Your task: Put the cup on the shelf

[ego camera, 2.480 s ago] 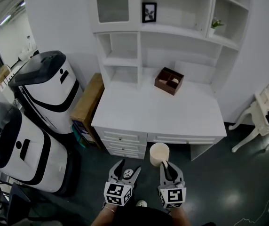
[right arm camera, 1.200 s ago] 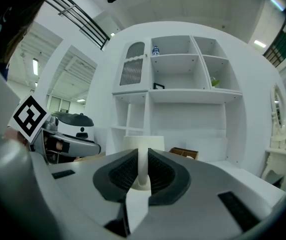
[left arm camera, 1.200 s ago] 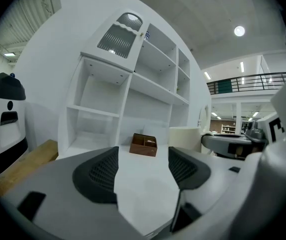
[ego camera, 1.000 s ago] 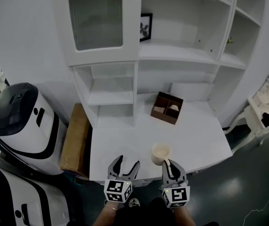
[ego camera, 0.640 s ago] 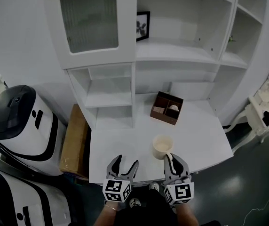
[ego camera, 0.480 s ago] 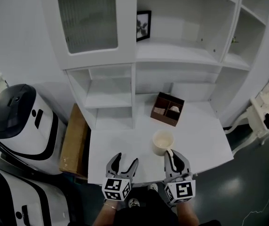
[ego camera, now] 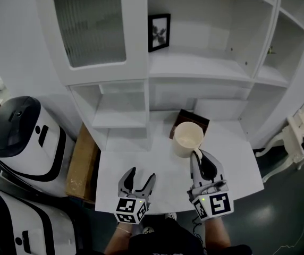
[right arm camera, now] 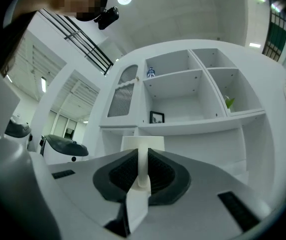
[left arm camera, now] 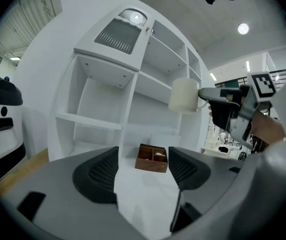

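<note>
A cream cup (ego camera: 188,138) hangs in the air above the white desk (ego camera: 136,169), in front of the shelf unit (ego camera: 210,62). My right gripper (ego camera: 201,162) is shut on the cup's handle (right arm camera: 143,168), which stands upright between the pads in the right gripper view. From the left gripper view the cup (left arm camera: 183,96) shows at upper right, level with the middle shelf. My left gripper (ego camera: 136,181) hovers low over the desk's front, open, with nothing between its fingers.
A brown divided box (ego camera: 182,120) sits at the back of the desk, partly hidden behind the cup. A framed picture (ego camera: 158,32) stands on the wide shelf. A glass-front cabinet door (ego camera: 91,23) is at upper left. White-and-black machines (ego camera: 19,137) and a cardboard box (ego camera: 82,163) stand left of the desk.
My right gripper has lifted the cup higher and farther forward, over the brown box toward the shelves. The view has moved closer to the shelf unit. The left gripper stayed low and open.
</note>
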